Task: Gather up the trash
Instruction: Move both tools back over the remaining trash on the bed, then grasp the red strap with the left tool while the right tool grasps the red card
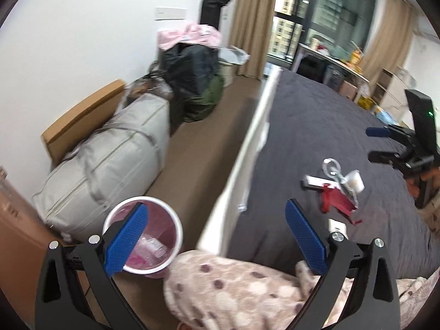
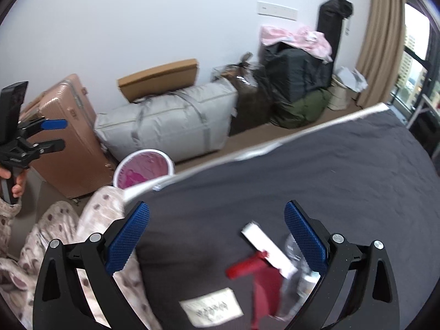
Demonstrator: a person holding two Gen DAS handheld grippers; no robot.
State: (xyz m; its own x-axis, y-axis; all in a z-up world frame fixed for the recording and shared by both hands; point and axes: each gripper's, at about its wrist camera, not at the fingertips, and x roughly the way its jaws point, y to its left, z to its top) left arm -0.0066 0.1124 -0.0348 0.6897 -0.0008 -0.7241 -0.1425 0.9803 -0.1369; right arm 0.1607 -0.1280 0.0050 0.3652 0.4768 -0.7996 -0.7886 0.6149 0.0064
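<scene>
Trash lies on the dark grey bedspread [image 1: 316,126]: a red wrapper [image 1: 337,202], a white flat box [image 1: 316,183], a clear plastic piece with a white cup-like bit [image 1: 353,181] and a small paper card [image 1: 338,227]. A white bin [image 1: 172,220] with a pink liner stands on the floor beside the bed, with wrappers inside. My left gripper [image 1: 217,236] is open and empty, above the bed's edge, one finger over the bin. My right gripper [image 2: 217,236] is open above the red wrapper [image 2: 261,277], white box [image 2: 266,247] and card [image 2: 211,309]; the bin [image 2: 165,159] sits beyond.
Along the wall stand a grey zip bag [image 1: 110,159], a flat cardboard box [image 1: 82,118], black and green bags [image 1: 192,79] and a rose suitcase [image 2: 68,137]. A person's spotted pyjama legs [image 1: 233,288] fill the near foreground. A window and cluttered desk [image 1: 330,57] lie behind the bed.
</scene>
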